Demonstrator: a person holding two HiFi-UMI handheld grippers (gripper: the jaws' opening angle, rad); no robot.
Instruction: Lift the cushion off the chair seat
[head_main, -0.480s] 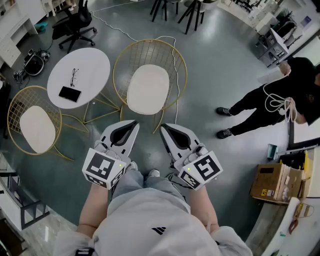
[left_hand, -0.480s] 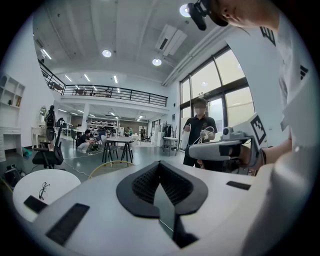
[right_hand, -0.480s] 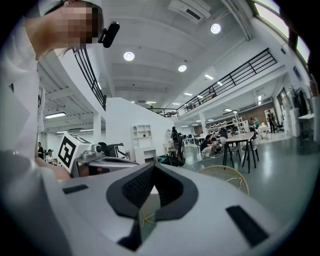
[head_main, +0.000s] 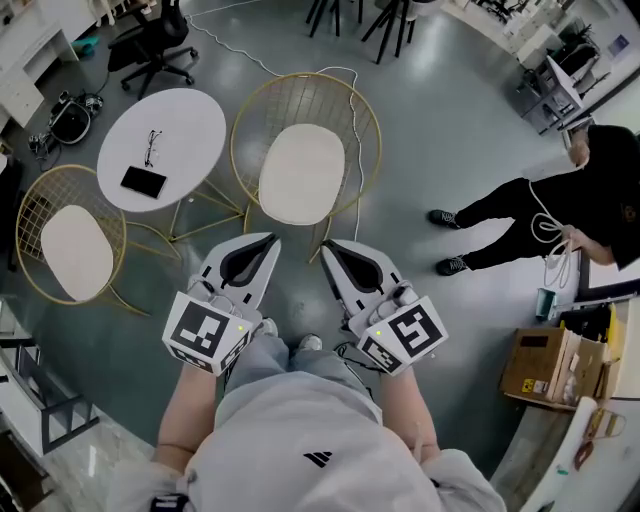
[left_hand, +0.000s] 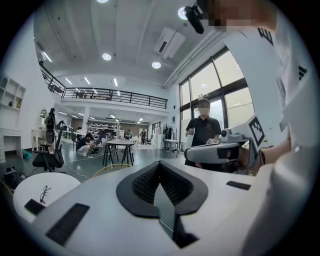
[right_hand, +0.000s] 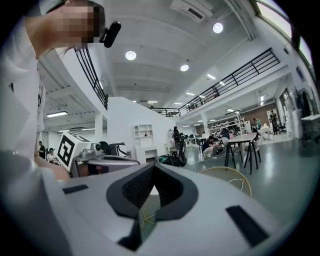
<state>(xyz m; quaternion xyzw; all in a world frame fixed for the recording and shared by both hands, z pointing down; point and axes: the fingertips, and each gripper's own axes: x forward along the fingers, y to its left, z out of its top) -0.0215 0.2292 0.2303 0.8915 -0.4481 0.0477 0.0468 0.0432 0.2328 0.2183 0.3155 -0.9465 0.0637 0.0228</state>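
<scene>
1. Bare floor (head_main: 298, 285) opens ahead of the left gripper (head_main: 268, 240) and right gripper (head_main: 326, 248), both closed and empty.
2. The wire chair (head_main: 345, 105) walls its cushion (head_main: 301, 173) left, right and far; the near edge is open.
3. A round table (head_main: 190, 125) crowds the chair's left.
4. A standing person (head_main: 520, 205) blocks the far right, well apart.

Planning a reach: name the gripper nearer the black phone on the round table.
Left. The left gripper is down-right of the phone in the head view; the right gripper is farther right.
</scene>
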